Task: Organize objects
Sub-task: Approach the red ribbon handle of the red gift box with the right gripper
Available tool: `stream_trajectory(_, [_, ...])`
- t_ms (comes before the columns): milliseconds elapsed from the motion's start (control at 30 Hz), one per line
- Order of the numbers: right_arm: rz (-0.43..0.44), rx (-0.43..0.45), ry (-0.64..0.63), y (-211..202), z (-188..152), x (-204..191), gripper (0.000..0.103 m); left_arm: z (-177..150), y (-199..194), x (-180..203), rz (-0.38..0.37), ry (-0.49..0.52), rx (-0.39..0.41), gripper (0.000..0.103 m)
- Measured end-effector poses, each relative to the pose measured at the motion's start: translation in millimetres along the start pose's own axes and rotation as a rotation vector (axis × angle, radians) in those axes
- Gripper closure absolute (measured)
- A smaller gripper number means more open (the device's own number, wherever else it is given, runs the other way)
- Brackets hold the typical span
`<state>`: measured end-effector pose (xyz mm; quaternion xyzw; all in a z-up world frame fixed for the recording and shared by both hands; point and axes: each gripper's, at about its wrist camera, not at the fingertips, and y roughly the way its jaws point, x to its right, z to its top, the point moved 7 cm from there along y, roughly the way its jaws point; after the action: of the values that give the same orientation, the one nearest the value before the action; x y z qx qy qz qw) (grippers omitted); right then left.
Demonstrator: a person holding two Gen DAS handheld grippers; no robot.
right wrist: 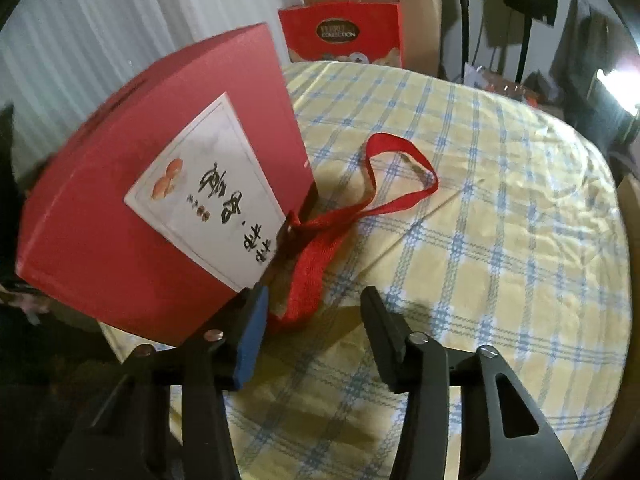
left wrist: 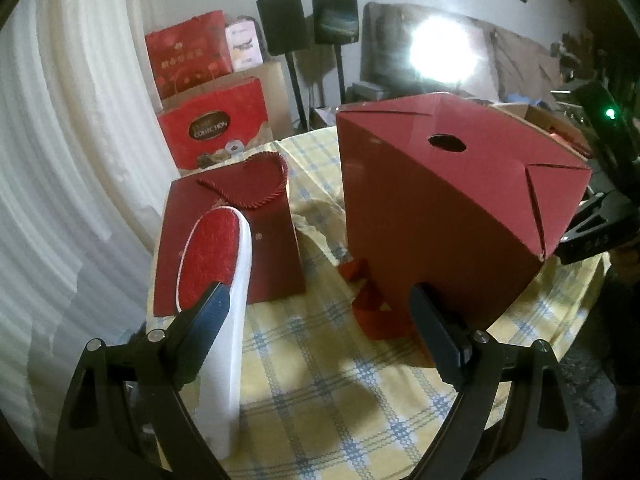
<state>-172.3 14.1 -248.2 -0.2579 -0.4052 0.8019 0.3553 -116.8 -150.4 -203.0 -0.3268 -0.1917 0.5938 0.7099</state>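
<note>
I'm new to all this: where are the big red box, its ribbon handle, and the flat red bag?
Big red box (left wrist: 440, 208): left wrist view, broad side.
Ribbon handle (right wrist: 400, 184): right wrist view, the loop.
Flat red bag (left wrist: 276, 248): left wrist view, front face.

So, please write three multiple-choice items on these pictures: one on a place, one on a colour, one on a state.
1. Where is the bag? A: left of the box, on the cloth. B: on the box. C: on the floor.
2. Which colour is the ribbon? A: blue. B: white. C: red.
3. How is the left gripper? A: shut on the bag. B: open. C: shut on the ribbon.
Key: A, it lies beside the box; C, its loop is red; B, its fingers stand wide apart.
</note>
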Motion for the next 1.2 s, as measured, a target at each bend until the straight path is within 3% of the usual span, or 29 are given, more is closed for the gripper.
stream_trajectory(133, [-0.086, 0.013, -0.091, 3, -6, -9, 0.069, 0, 2, 0, 0.010, -0.001, -0.003, 0.013])
stream_trajectory(200, [-0.120, 0.026, -0.107, 3, -8, -10, 0.080, -1, 3, 0, 0.017, 0.002, -0.008, 0.013])
stream_trajectory(267, [-0.141, 0.028, -0.100, 2, -9, -7, 0.098, -1, 5, 1, 0.024, 0.006, -0.013, 0.013])
stream_trajectory(400, [-0.228, 0.037, -0.073, -5, -17, 13, 0.097, 1, 8, 5, 0.030, 0.012, -0.013, 0.013])
stream_trajectory(667, [-0.248, 0.041, 0.030, -24, -22, 44, 0.097, 1, 18, 12, 0.044, 0.027, -0.032, 0.013])
stream_trajectory(900, [-0.350, 0.067, 0.117, -46, -26, 80, 0.097, 4, 24, 17, 0.069, 0.049, -0.041, 0.013])
stream_trajectory(1133, [-0.222, 0.123, 0.246, -64, -23, 101, 0.092, 5, 29, 19, 0.063, 0.039, -0.050, 0.013])
stream_trajectory(1200, [-0.201, 0.128, 0.249, -64, -20, 98, 0.091, 6, 32, 18, 0.039, 0.019, -0.056, 0.027])
